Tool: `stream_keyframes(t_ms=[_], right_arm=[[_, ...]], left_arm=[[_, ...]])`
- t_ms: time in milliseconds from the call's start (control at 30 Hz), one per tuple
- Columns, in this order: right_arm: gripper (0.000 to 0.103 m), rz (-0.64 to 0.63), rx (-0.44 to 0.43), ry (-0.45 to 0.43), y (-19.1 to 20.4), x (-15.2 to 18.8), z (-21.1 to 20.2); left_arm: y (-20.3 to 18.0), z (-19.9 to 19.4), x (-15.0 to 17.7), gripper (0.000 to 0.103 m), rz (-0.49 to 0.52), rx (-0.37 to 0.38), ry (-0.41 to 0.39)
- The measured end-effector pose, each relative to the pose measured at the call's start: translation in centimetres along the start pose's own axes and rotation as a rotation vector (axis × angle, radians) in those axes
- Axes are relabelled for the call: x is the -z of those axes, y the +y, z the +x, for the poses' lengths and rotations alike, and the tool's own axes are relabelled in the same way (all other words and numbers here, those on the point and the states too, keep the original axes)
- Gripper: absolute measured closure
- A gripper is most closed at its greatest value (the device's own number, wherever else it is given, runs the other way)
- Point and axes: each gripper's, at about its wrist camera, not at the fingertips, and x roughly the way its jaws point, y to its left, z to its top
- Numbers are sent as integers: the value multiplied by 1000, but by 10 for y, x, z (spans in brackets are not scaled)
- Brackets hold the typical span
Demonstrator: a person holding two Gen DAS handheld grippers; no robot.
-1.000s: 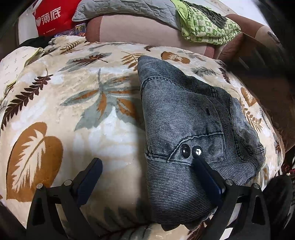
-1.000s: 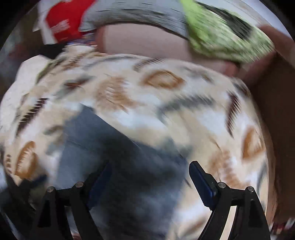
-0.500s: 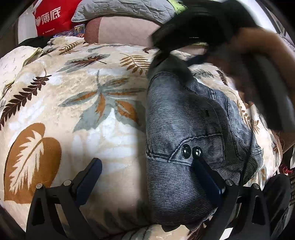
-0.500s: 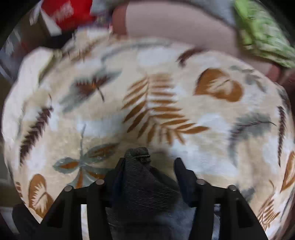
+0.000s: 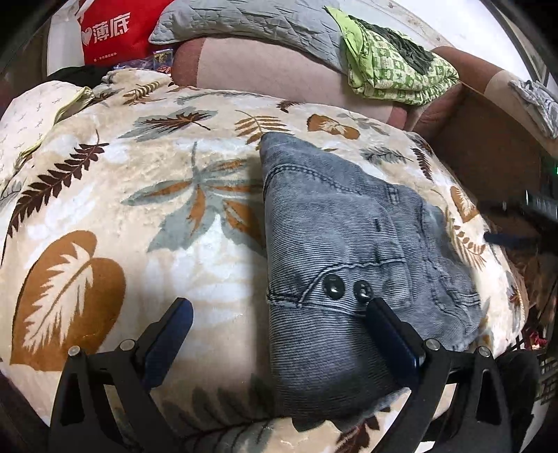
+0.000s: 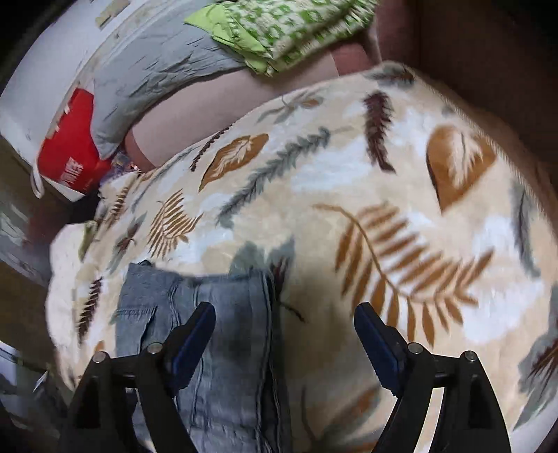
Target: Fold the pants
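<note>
The folded grey denim pants (image 5: 348, 251) lie as a compact bundle on the leaf-patterned blanket (image 5: 139, 195), two dark snap buttons facing up. My left gripper (image 5: 279, 313) is open just above the bundle's near end, its right finger (image 5: 390, 331) over the denim, its left finger over the blanket. In the right wrist view the pants (image 6: 223, 313) lie at lower left. My right gripper (image 6: 286, 324) is open and empty, its left finger over the denim's edge, its right finger (image 6: 376, 334) over the blanket.
A sofa back (image 5: 272, 69) runs behind the blanket, with a grey quilted pad (image 5: 251, 24) and a green patterned cloth (image 5: 394, 66) on it. A red bag (image 5: 115, 31) stands at the far left. A brown box (image 5: 488, 146) sits at the right.
My right gripper has let go of the pants' end, opened, and pulled away to the right. The pants now lie flat. My left gripper has stayed put, open.
</note>
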Motion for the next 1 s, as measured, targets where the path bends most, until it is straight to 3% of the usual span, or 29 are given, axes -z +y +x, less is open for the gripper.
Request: stream_keyframes(t_ms=[100,167,300,433,767,867,1000], right_arm=[[19,-34,-84,98,-6,15,10],[19,-11,-131,140,-13,27,18],[19,70,-249,176,-24,35,32],[19,65,-351,215,-14,36,45],[21,77,-352,252,-2,39,79],[21,113,-379,242,-6,40,81],[22,51,-335,233,3,41,79]], left_arm=[[8,-13,-7,4,-40,46,-22],[21,-16,-15,4,-106,121,-14],[41,8,-30,4,-239,283,105],[39,38,-40,4,-290,361,204],[18,66,-51,4,-315,403,269],[15,67,-52,4,-296,383,277],[0,66,-51,4,-217,301,274]])
